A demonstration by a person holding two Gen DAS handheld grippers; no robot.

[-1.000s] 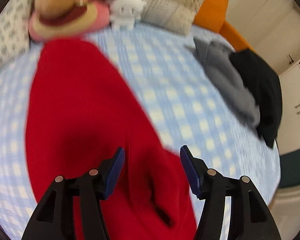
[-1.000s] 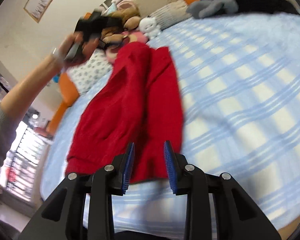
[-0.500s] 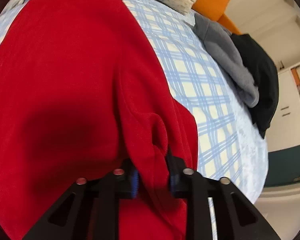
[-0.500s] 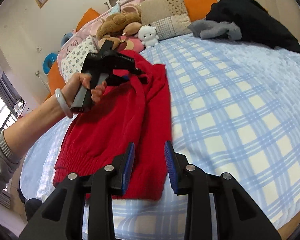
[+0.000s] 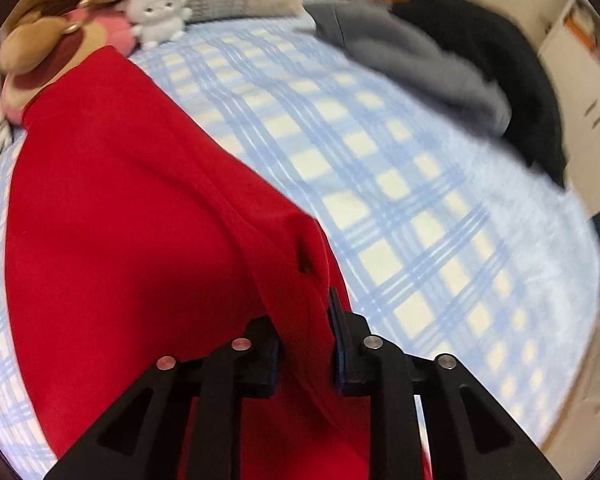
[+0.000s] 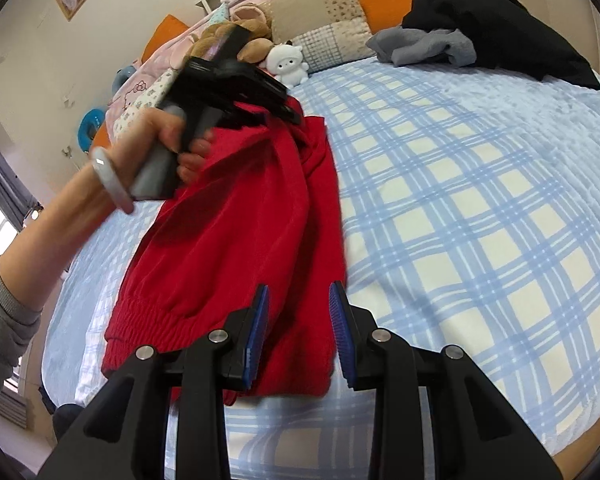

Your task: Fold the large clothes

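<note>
A large red sweater (image 6: 236, 240) lies lengthwise on a blue plaid bed (image 6: 460, 220), its ribbed hem nearest the right wrist camera. My left gripper (image 5: 304, 316) is shut on a fold of the red sweater (image 5: 120, 220) near its far end and lifts that part off the bed; it also shows in the right wrist view (image 6: 276, 108), held in a hand. My right gripper (image 6: 298, 312) is open and empty, hovering just above the sweater's hem end.
A grey garment (image 6: 424, 46) and a black garment (image 6: 496, 24) lie at the far right of the bed. Pillows (image 6: 332, 40), a white plush toy (image 6: 288, 64) and brown plush toys (image 5: 52, 36) line the headboard. The bed's edge (image 6: 580, 432) is near at right.
My left gripper came down open onto the sweater, shut on a fold and has lifted it, pulling that end up. My right gripper has stayed open over the hem.
</note>
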